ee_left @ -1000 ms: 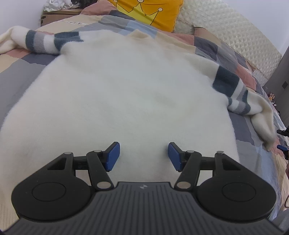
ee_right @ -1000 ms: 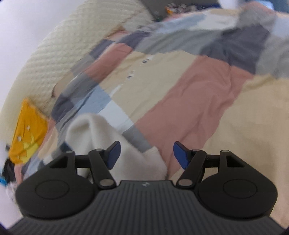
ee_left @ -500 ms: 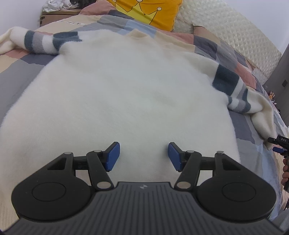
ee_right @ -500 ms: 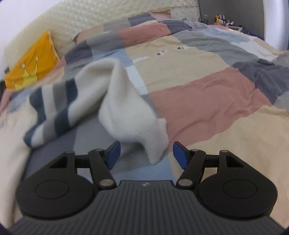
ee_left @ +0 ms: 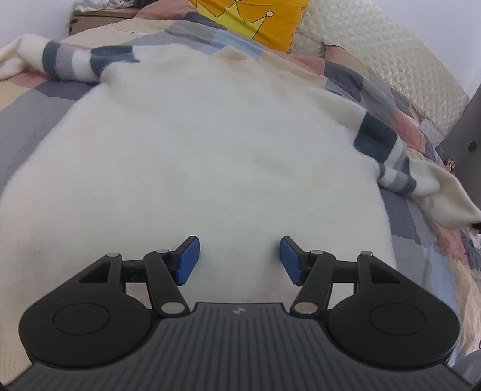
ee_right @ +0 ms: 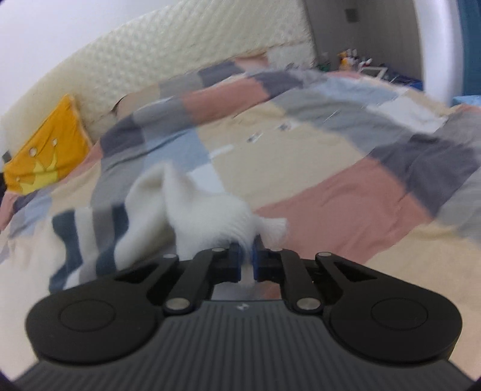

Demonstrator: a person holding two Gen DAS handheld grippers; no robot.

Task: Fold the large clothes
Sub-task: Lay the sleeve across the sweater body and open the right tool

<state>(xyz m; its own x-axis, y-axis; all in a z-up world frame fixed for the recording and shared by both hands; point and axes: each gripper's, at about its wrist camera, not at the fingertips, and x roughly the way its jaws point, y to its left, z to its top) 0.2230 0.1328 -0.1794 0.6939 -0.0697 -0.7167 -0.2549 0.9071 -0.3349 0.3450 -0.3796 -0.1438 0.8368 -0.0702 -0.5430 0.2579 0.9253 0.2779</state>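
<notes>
bed [ee_left: 45, 102] | sweater [ee_left: 195, 168] under left tongs [ee_left: 239, 260] | cuff [ee_right: 210, 222] pinched in right tongs [ee_right: 247, 258]

A bedroom in a home; a wide bed [ee_right: 345, 210] takes up most of both views, spread with a patchwork quilt [ee_right: 300, 156] in pink, beige, grey and blue; a cream quilted headboard [ee_left: 405, 60] stands behind it, with a yellow crown-print pillow [ee_left: 258, 18] leaning there; beyond the bed's far side, blurred small items, perhaps toys [ee_right: 348, 60], sit by a grey wall.
</notes>
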